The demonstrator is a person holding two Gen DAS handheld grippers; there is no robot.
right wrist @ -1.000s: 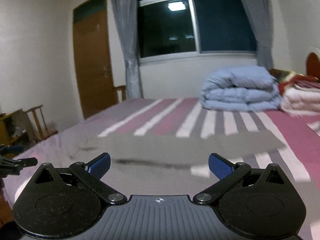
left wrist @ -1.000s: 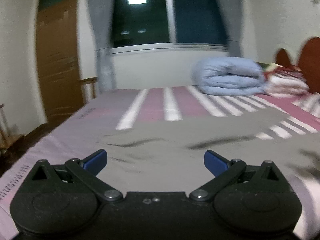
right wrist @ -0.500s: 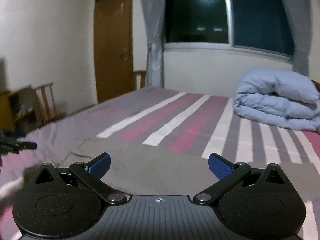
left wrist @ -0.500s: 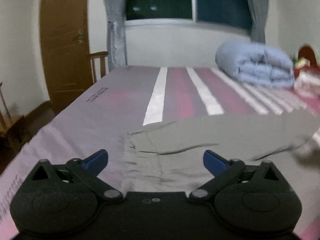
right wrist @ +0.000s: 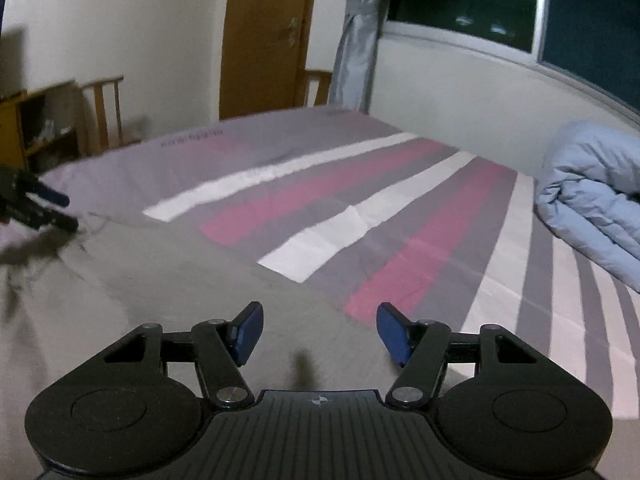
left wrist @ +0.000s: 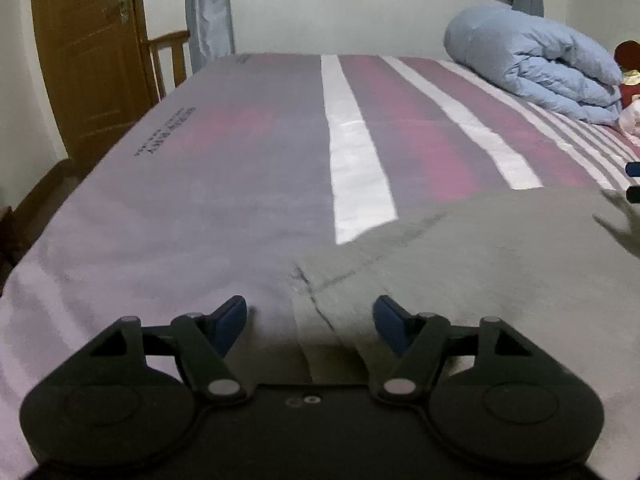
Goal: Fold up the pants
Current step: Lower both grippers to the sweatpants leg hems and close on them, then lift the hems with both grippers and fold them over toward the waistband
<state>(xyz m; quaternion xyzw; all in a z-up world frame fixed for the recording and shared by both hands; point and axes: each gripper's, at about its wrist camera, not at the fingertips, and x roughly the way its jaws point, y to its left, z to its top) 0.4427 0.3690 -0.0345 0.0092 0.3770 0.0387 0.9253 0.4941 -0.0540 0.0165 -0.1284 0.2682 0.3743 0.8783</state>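
Grey pants [left wrist: 480, 264] lay spread flat on the bed [left wrist: 240, 184], over a sheet striped in grey, pink and white. In the left wrist view they covered the lower right part of the bed, and one creased corner reached down between the blue pads of the left gripper [left wrist: 310, 316]. Its jaws were closing but stood apart, with the corner of cloth and a strip of sheet lying in the gap; the pads did not press on the fabric.

In the right wrist view the pants [right wrist: 168, 288] filled the lower left of the bed, their far edge running across the pink and white stripes. The right gripper [right wrist: 320, 332] hung over that edge, its jaws also closing and apart, with grey cloth below the gap and nothing pinched. The left gripper's tips [right wrist: 48, 208] showed at the far left of this view, by the wrinkled corner of the pants.

A folded blue quilt [left wrist: 536, 64] sat at the far right of the bed. A wooden door [right wrist: 268, 36], a grey curtain [right wrist: 356, 36] and a dark window [right wrist: 520, 4] stood behind.
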